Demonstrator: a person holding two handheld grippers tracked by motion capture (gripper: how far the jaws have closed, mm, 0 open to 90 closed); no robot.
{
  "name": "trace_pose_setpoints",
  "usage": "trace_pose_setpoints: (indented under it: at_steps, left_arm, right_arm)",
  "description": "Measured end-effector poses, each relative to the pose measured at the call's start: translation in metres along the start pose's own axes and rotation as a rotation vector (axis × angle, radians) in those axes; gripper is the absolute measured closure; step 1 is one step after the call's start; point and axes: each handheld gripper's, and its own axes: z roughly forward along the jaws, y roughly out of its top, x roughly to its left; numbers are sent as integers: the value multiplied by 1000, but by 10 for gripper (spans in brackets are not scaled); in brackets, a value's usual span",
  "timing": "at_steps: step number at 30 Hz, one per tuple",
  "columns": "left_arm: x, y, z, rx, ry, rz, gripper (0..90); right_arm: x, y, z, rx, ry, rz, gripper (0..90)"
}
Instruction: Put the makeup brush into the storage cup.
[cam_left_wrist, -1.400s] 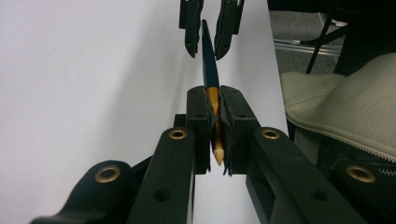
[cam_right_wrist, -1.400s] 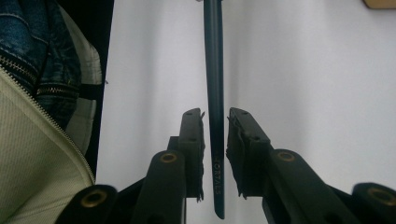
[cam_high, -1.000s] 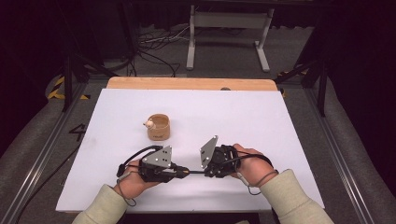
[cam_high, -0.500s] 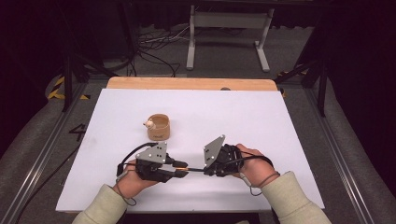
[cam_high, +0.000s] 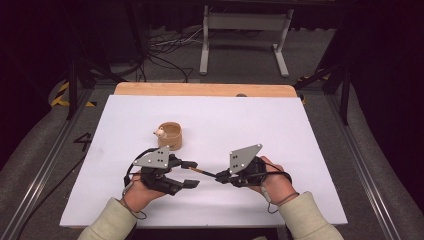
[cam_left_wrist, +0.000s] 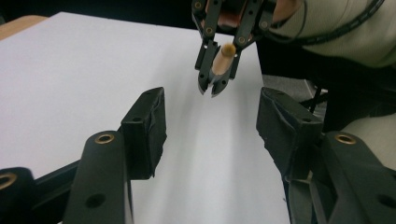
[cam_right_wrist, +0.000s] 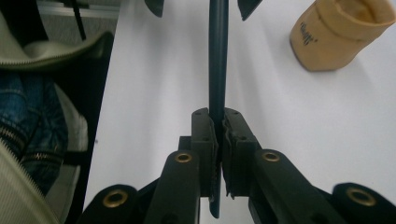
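We see the left gripper (cam_high: 192, 174) now released (jaws spread) from the pen (cam_right_wrist: 217, 60), which the right gripper (cam_high: 220, 177) alone clamps. The handover appears complete; the wooden cup (cam_high: 170, 135) stands near.

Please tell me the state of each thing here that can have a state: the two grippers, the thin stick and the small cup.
Left gripper: open, holding nothing.
Right gripper: shut on the stick.
Stick: dark, thin, clamped, pointing toward the left gripper.
Cup: tan, upright on the white table, untouched.
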Motion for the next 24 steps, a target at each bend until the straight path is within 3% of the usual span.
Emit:
trace_pose_setpoints:
  at_steps: [2, 3, 6, 15, 24]
  left_arm:
    - [0, 0, -2, -22, 8, -1, 433]
    - [0, 0, -2, -22, 8, -1, 431]
    - [0, 0, -4, -44, 13, -7, 433]
    - [0, -1, -5, -116, 24, -19, 438]
    - [-1, -1, 0, -129, 55, -27, 489]
  right_arm:
    - [1, -5, 1, -70, -18, 23, 845]
    - [1, -5, 1, -70, -18, 23, 845]
    - [3, -9, 4, -137, -38, 45, 845]
    - [5, -16, 14, -257, -57, 92, 845]
    - [8, -19, 25, -342, -63, 131, 845]
